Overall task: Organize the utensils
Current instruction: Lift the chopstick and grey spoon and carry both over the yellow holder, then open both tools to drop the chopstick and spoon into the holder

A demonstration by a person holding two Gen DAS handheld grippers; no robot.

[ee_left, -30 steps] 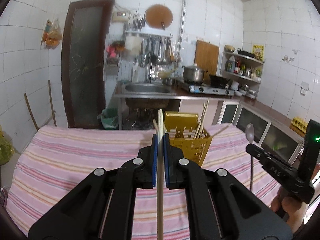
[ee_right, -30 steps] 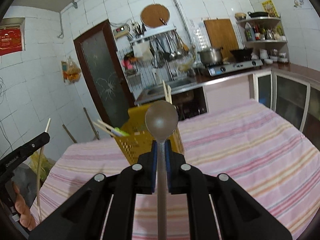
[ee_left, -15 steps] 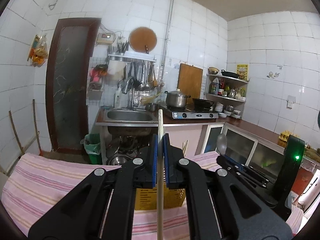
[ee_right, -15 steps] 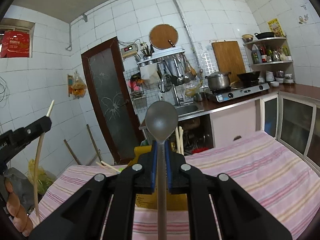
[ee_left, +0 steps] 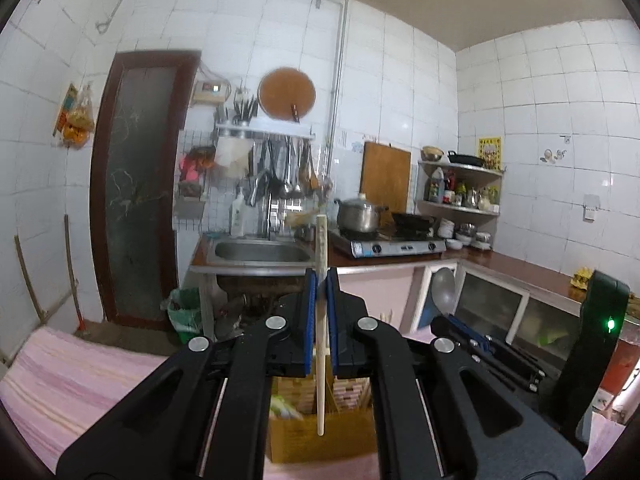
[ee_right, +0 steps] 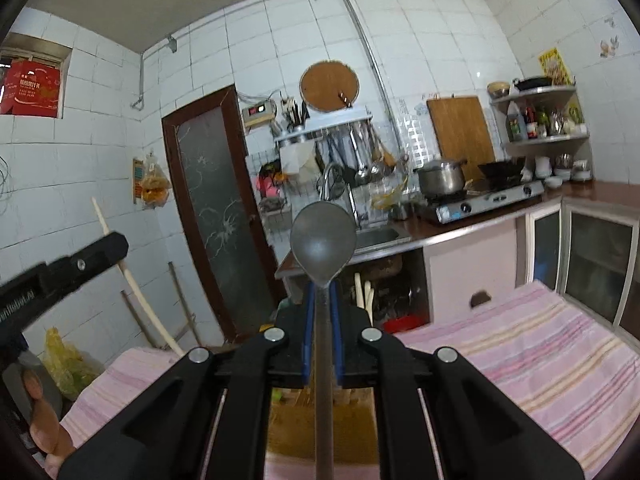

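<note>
Left hand-held gripper [ee_left: 320, 324] clamped on an upright chopstick [ee_left: 321, 360], right hand-held gripper [ee_right: 320, 332] clamped on an upright metal spoon [ee_right: 323, 244], both above the yellow utensil basket [ee_left: 320, 440] on the bench; lower each straight down, then release

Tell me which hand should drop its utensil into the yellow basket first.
Probably left. Its chopstick hangs upright with its lower end over the basket. The right gripper's spoon also sits above the basket, but where its handle ends is out of view.
</note>
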